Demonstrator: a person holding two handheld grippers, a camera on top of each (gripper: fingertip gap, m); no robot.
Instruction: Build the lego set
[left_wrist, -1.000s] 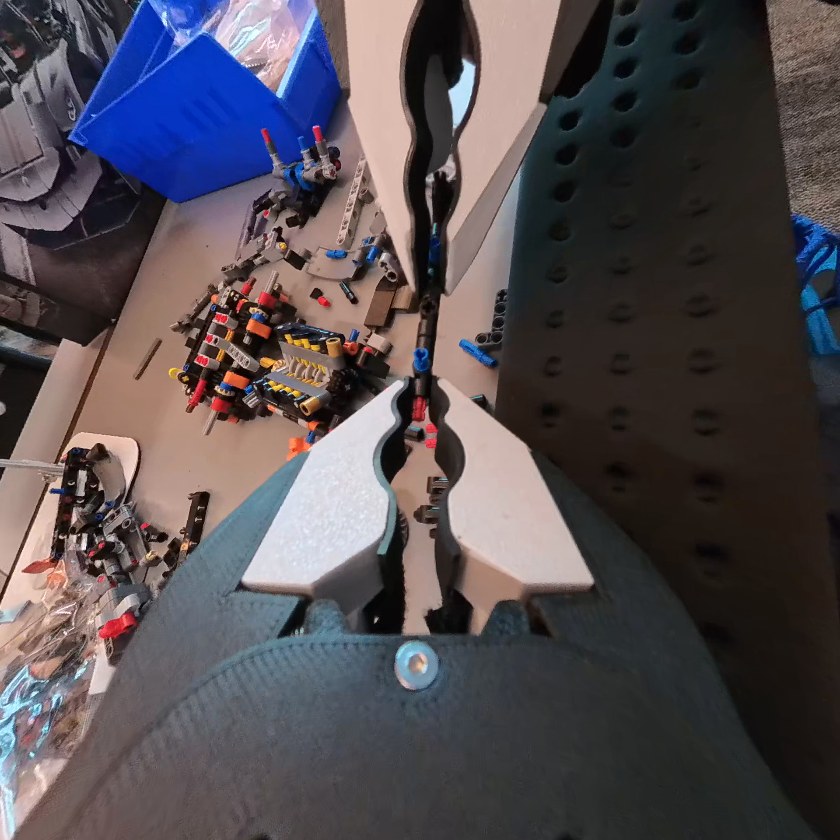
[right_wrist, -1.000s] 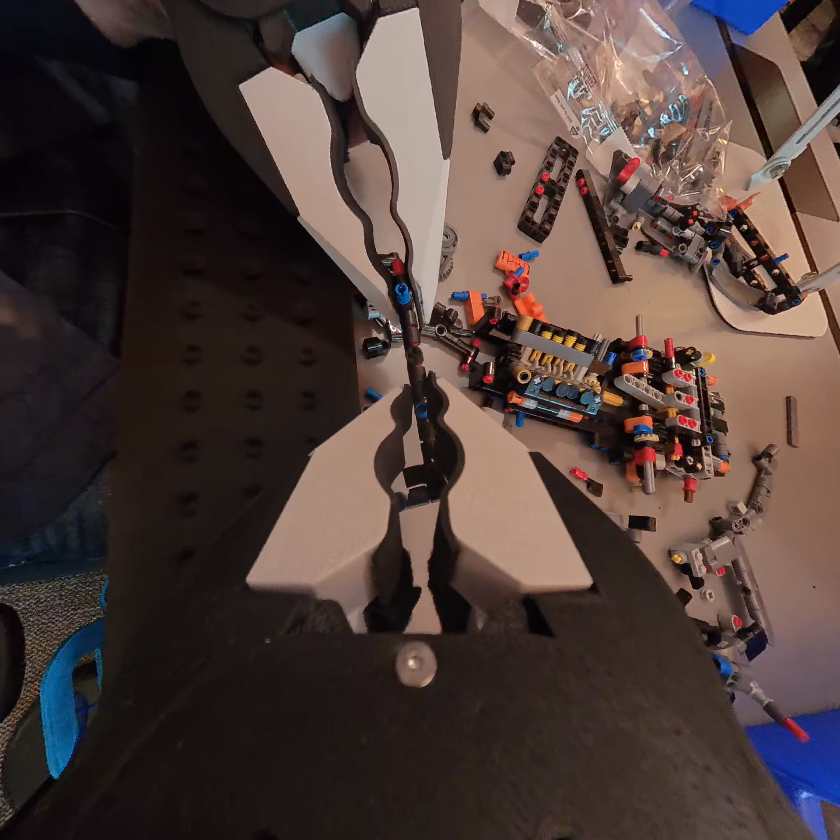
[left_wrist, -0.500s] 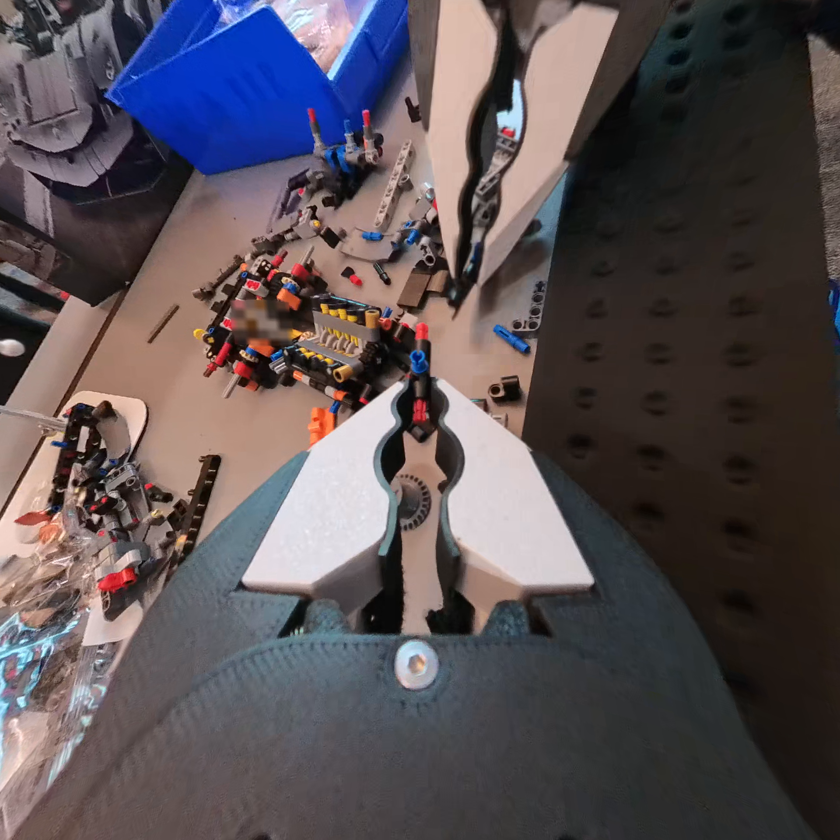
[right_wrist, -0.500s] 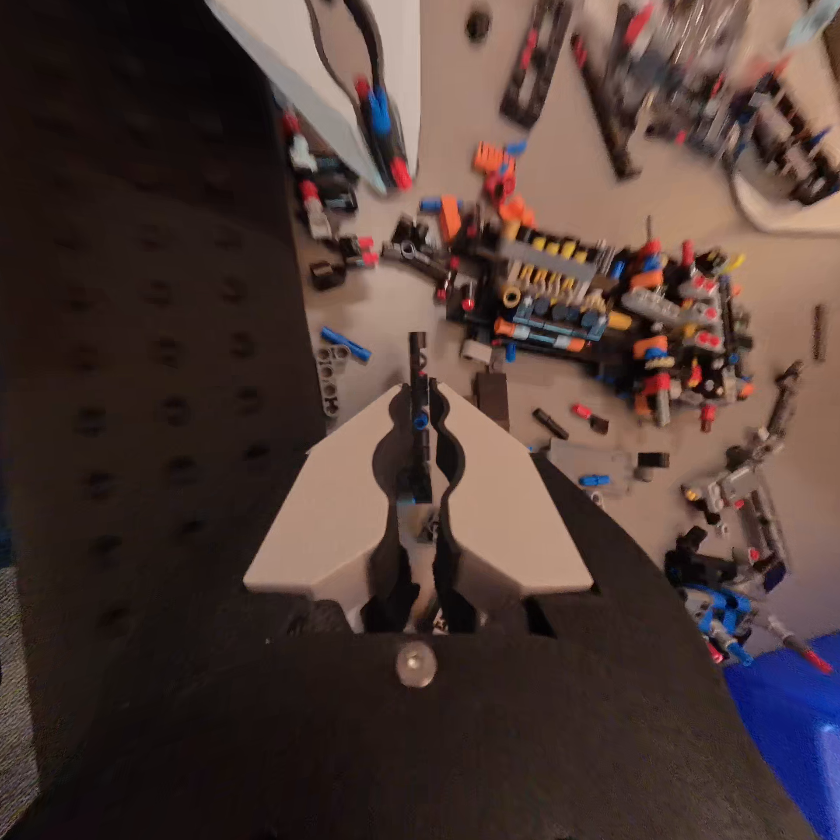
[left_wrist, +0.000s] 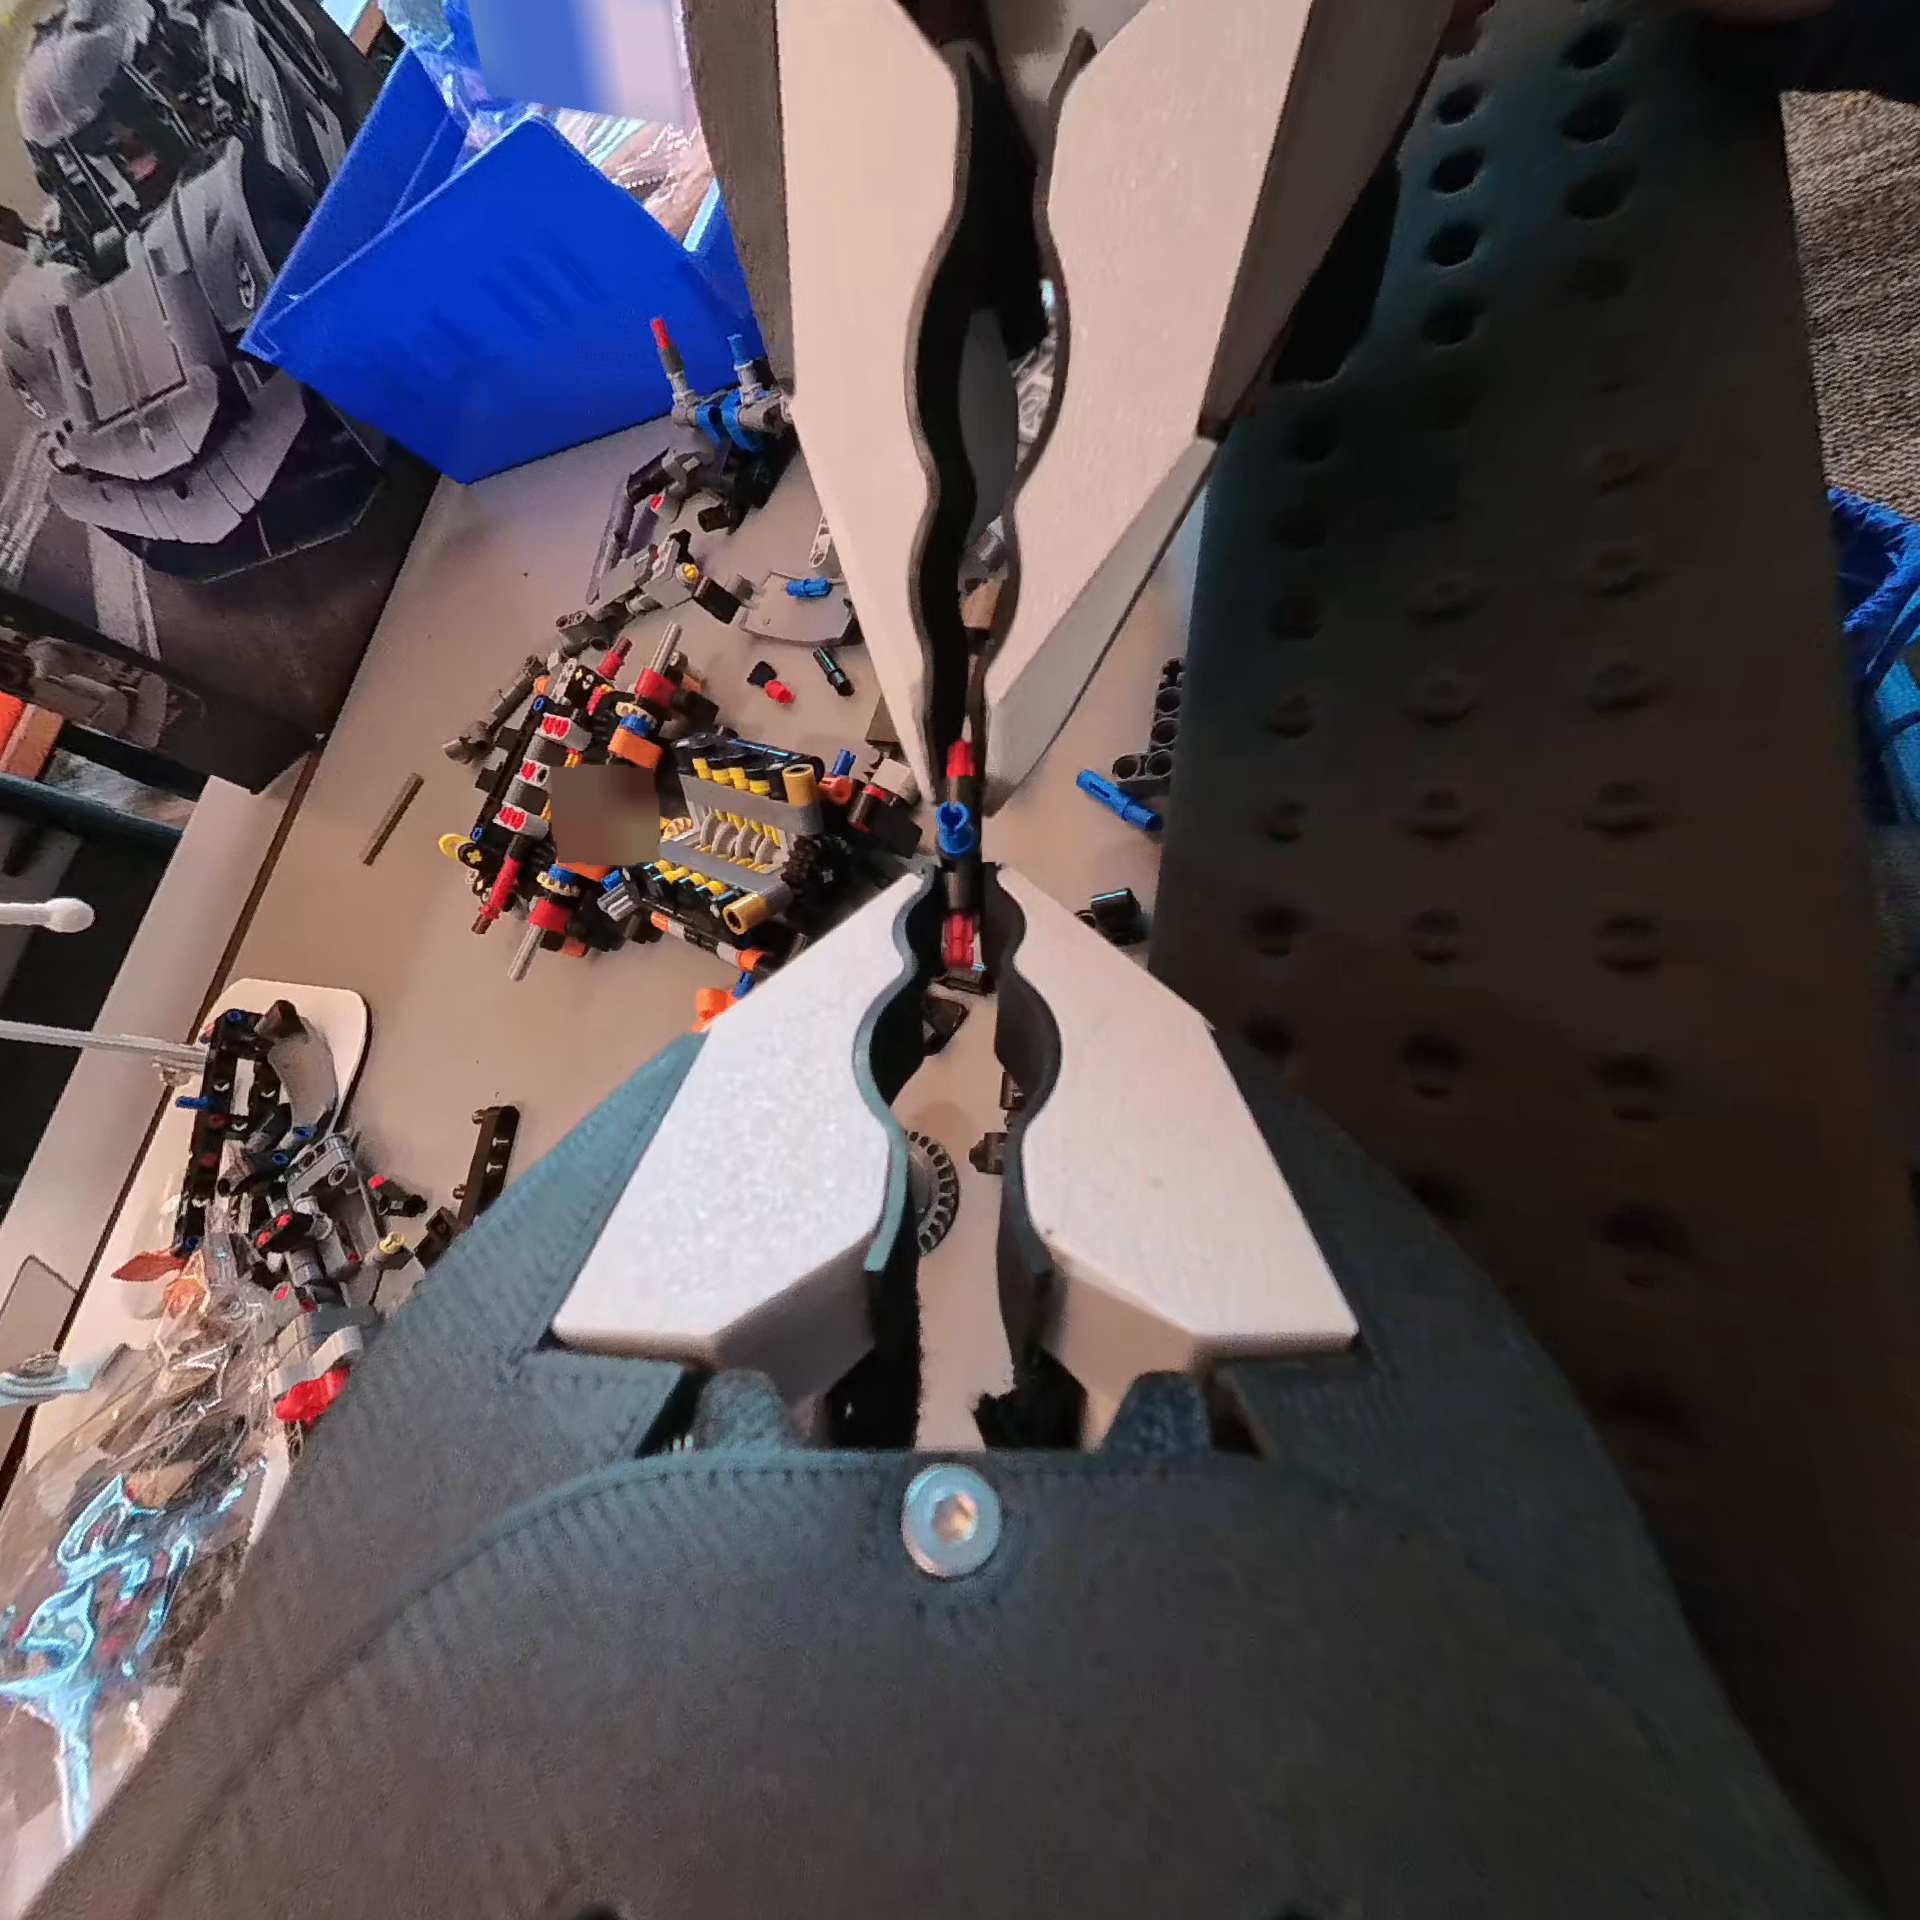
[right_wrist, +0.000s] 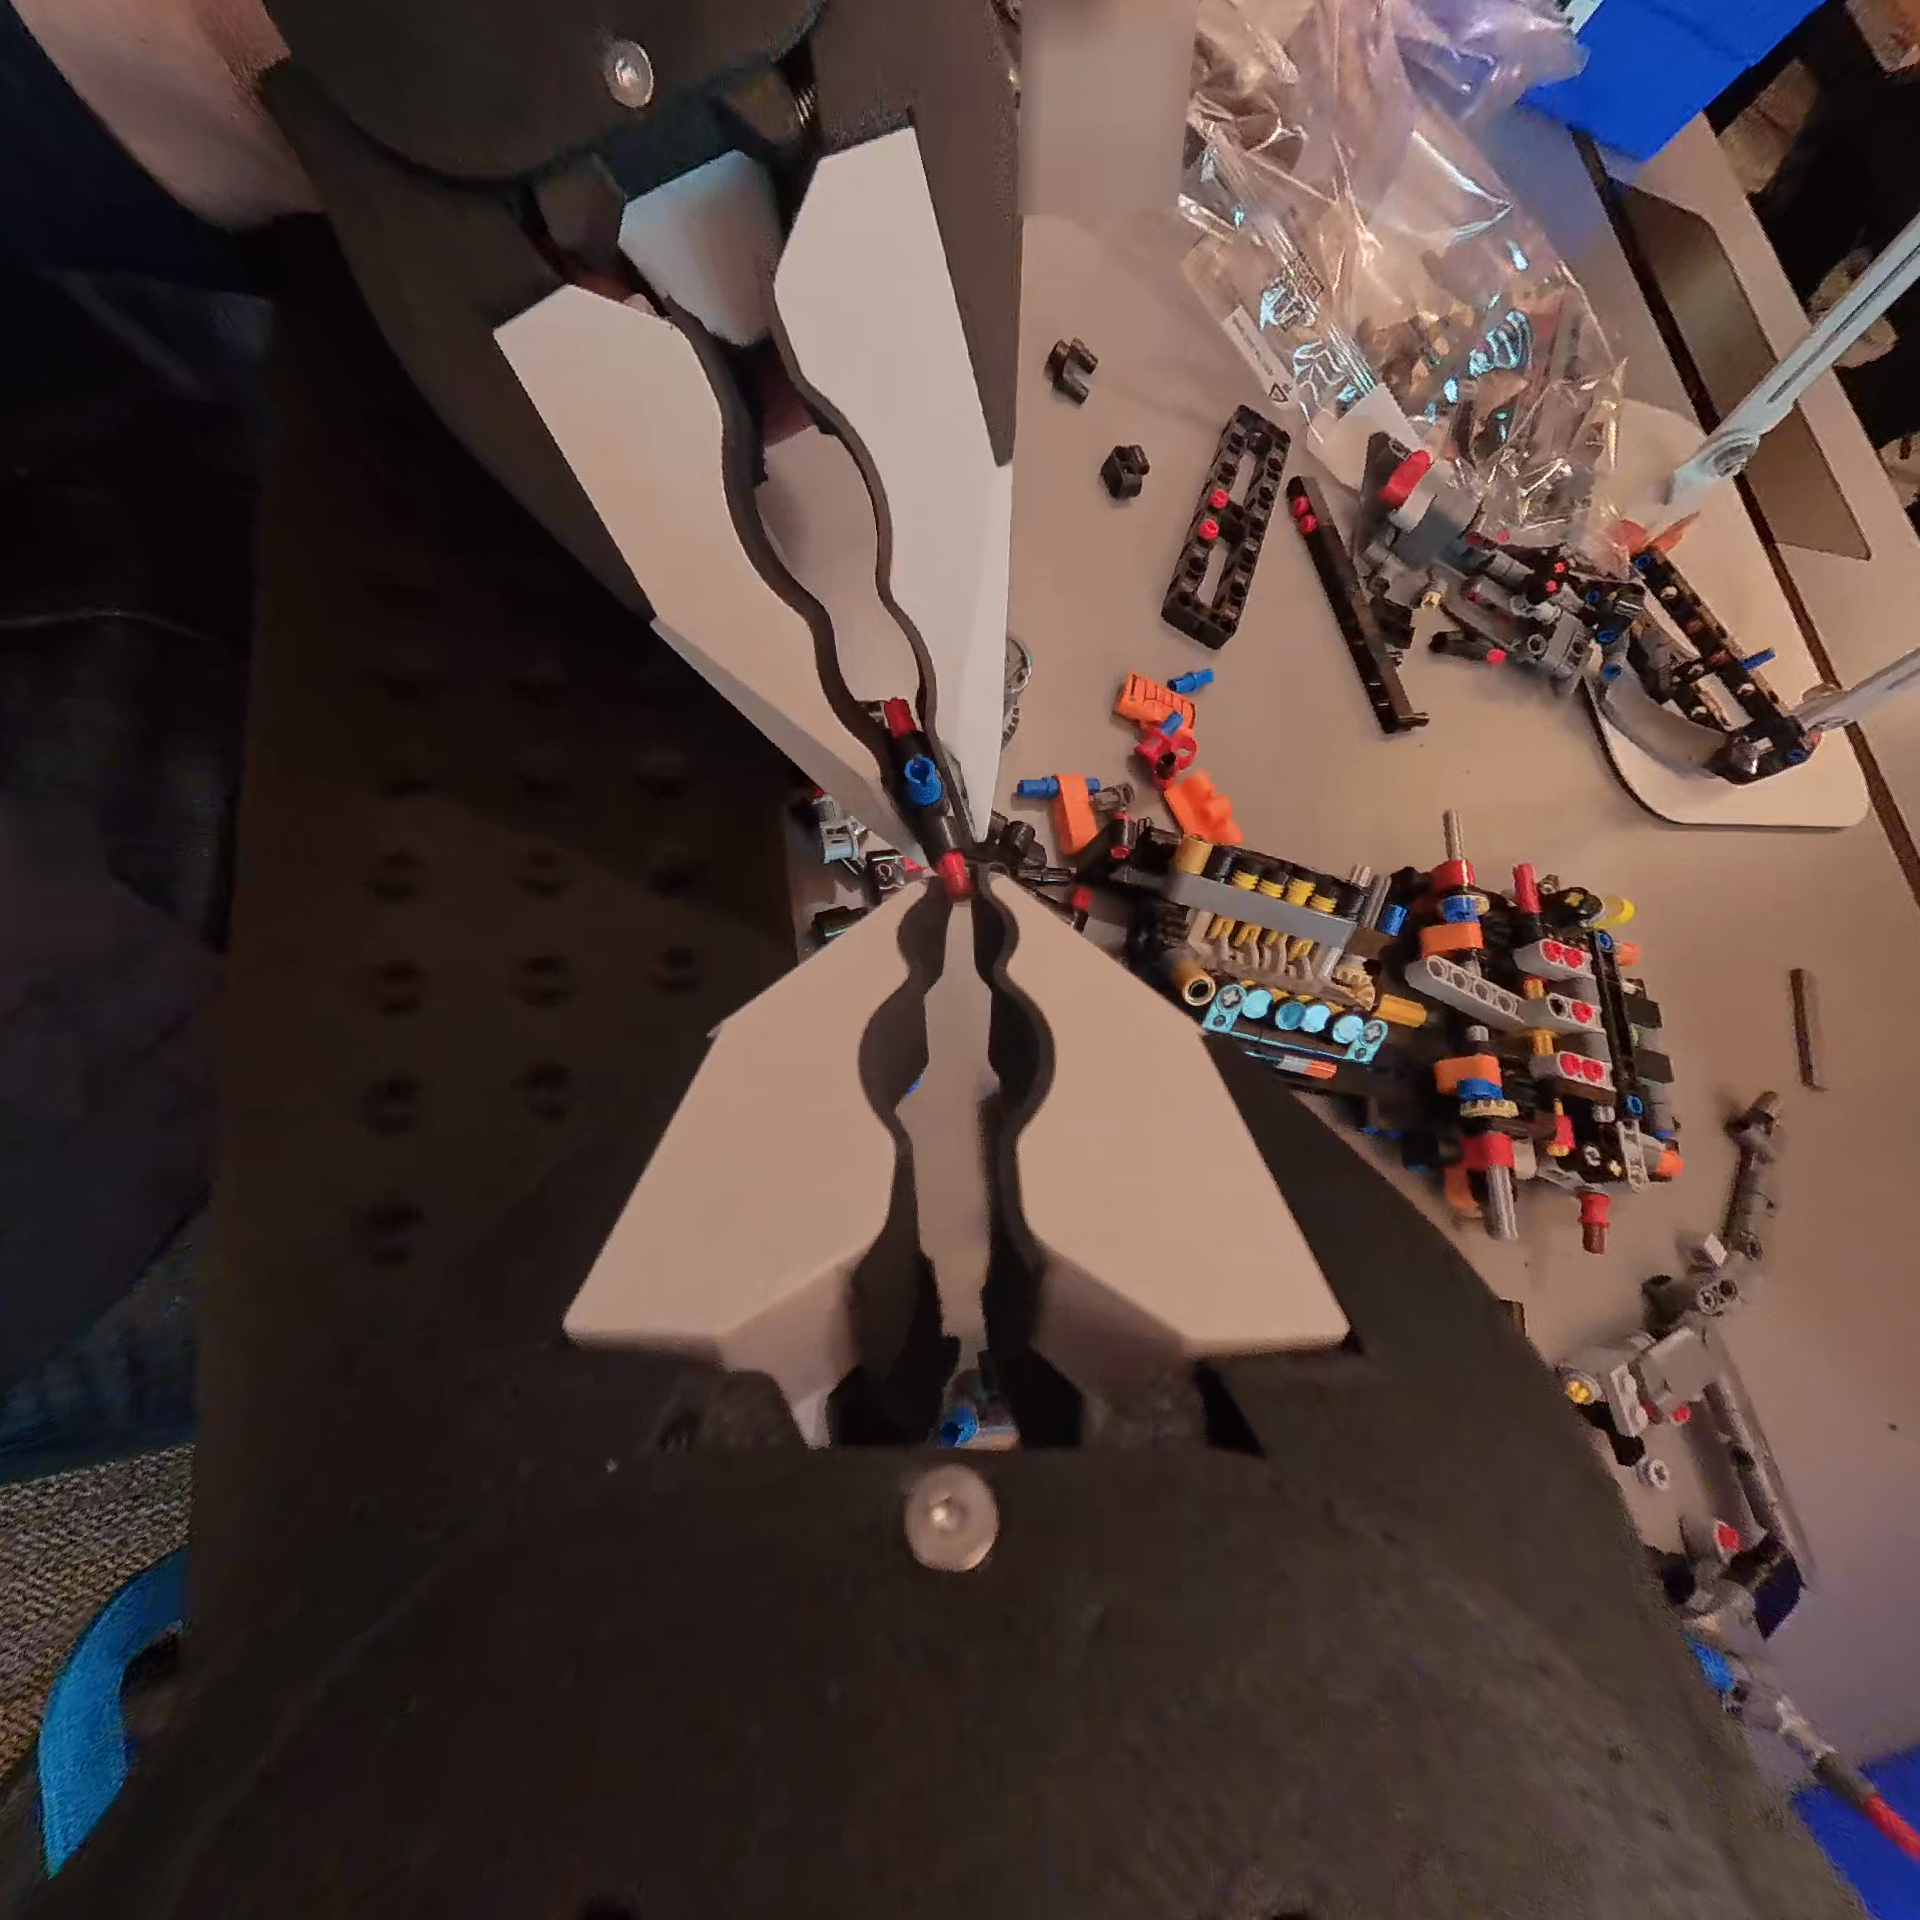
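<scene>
Black and thin, the pin-studded beam (left_wrist: 958, 831) hangs between our tongs above the bench's near edge: left gripper (left_wrist: 961, 914) clamps one end, right gripper (right_wrist: 956, 894) pinches the other, probably steadying it for joining; the chassis (right_wrist: 1455, 1018) lies mid-bench.

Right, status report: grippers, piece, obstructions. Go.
Left gripper shut on black pinned piece. Right gripper pinching its far red end. Nothing between them; loose parts on table below.
</scene>
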